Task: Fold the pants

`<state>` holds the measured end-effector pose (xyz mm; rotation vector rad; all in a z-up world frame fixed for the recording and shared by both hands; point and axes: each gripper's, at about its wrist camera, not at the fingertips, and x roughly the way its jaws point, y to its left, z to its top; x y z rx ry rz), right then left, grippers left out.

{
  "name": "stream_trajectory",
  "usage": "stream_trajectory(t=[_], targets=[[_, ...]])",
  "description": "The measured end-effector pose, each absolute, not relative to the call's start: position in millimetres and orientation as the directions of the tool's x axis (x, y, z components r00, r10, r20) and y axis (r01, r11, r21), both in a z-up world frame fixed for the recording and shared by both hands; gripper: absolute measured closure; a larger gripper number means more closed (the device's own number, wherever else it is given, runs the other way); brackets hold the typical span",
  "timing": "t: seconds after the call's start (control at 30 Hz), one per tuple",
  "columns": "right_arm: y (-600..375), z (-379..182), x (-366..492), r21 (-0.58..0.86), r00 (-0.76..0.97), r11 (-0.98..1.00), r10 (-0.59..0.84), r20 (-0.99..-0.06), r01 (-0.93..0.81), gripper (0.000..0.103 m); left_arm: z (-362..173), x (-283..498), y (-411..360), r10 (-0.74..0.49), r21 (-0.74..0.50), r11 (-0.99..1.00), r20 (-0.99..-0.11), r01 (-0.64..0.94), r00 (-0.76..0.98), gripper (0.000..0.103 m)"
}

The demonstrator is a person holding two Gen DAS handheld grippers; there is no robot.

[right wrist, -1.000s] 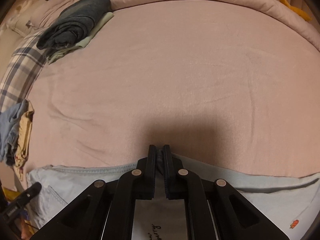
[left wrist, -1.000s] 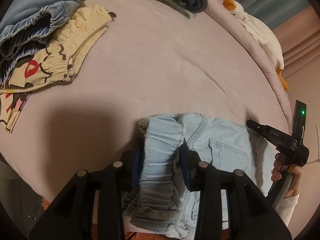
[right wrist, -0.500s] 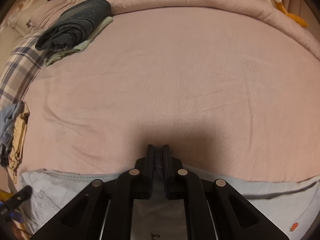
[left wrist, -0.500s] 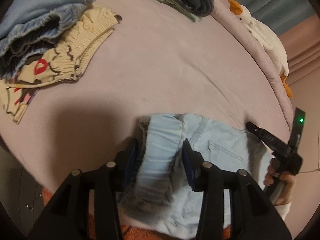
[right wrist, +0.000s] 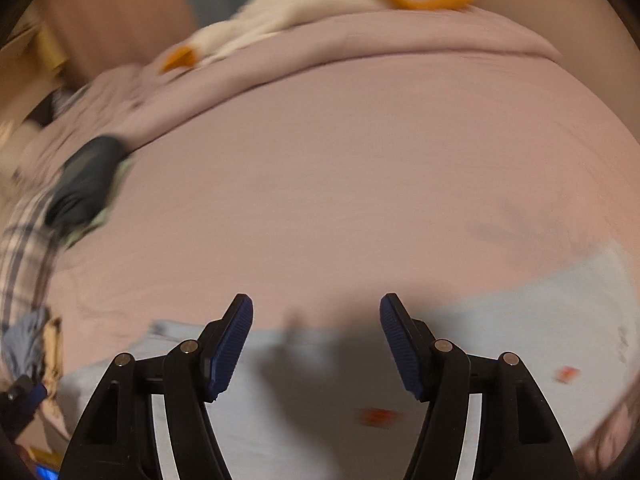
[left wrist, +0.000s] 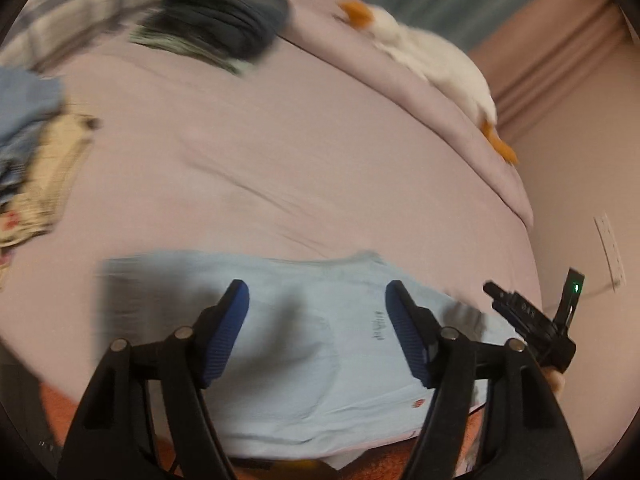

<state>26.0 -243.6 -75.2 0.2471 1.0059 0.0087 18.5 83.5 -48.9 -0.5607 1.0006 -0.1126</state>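
Note:
Light blue denim pants (left wrist: 312, 340) lie flat on the pink bed at its near edge, with a small red mark and dark lettering on the cloth. My left gripper (left wrist: 316, 292) hovers over them, open, nothing between its blue pads. In the right wrist view the same pants (right wrist: 520, 320) stretch across the bottom, and my right gripper (right wrist: 316, 304) stands open above their upper edge, holding nothing. The right gripper's black body (left wrist: 532, 320) shows at the far right of the left wrist view, in a hand. Both views are blurred by motion.
A folded dark grey garment (left wrist: 228, 20) on a green one sits at the back left. A pile of blue and cream clothes (left wrist: 32, 148) lies at the left. A white plush duck (left wrist: 424, 52) rests on the rolled duvet at the back. The pink sheet (left wrist: 300, 152) spans the middle.
Both grippers have opened and let go of the pants. The bunched waistband that the left gripper held now lies flat. Both cameras have lifted and swung, blurring the views.

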Motion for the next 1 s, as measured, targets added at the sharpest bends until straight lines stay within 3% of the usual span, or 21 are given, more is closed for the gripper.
stream_trajectory(t=[0.1, 0.27, 0.57, 0.83, 0.87, 0.97, 1.0], targets=[[-294.1, -83.0, 12.0, 0.177, 0.525, 0.961, 0.040, -0.850, 0.212, 0.038, -66.2, 51.1, 57.5, -0.418, -0.531, 0.839, -0.768, -0.117, 0.485, 0.060], [-380.1, -92.0, -9.1, 0.205, 0.512, 0.895, -0.030, -0.858, 0.397, 0.038, -97.3, 99.7, 15.9, -0.431, -0.511, 0.854, -0.799, -0.098, 0.419, 0.077], [-477.8, -93.2, 15.3, 0.226, 0.505, 0.819, -0.088, -0.859, 0.527, 0.036, -132.0, 125.7, -2.6, -0.378, -0.449, 0.884, -0.851, -0.131, 0.364, 0.078], [-476.4, -113.8, 70.4, 0.191, 0.459, 0.818, -0.099, -0.883, 0.543, 0.036, -136.8, 120.8, 0.7, -0.378, -0.452, 0.881, -0.849, -0.138, 0.369, 0.077], [-480.1, -114.6, 60.0, 0.192, 0.456, 0.818, -0.094, -0.885, 0.543, 0.038, -136.9, 120.8, 1.3, -0.378, -0.452, 0.881, -0.850, -0.140, 0.368, 0.077], [-478.7, -116.4, 53.5, 0.186, 0.466, 0.824, -0.105, -0.878, 0.536, 0.085, -138.1, 125.9, -0.6, -0.386, -0.462, 0.874, -0.847, -0.148, 0.366, 0.077], [-475.5, -112.8, 49.6, 0.191, 0.481, 0.825, -0.109, -0.870, 0.533, 0.085, -138.5, 126.3, 0.1, -0.390, -0.467, 0.871, -0.845, -0.151, 0.366, 0.077]])
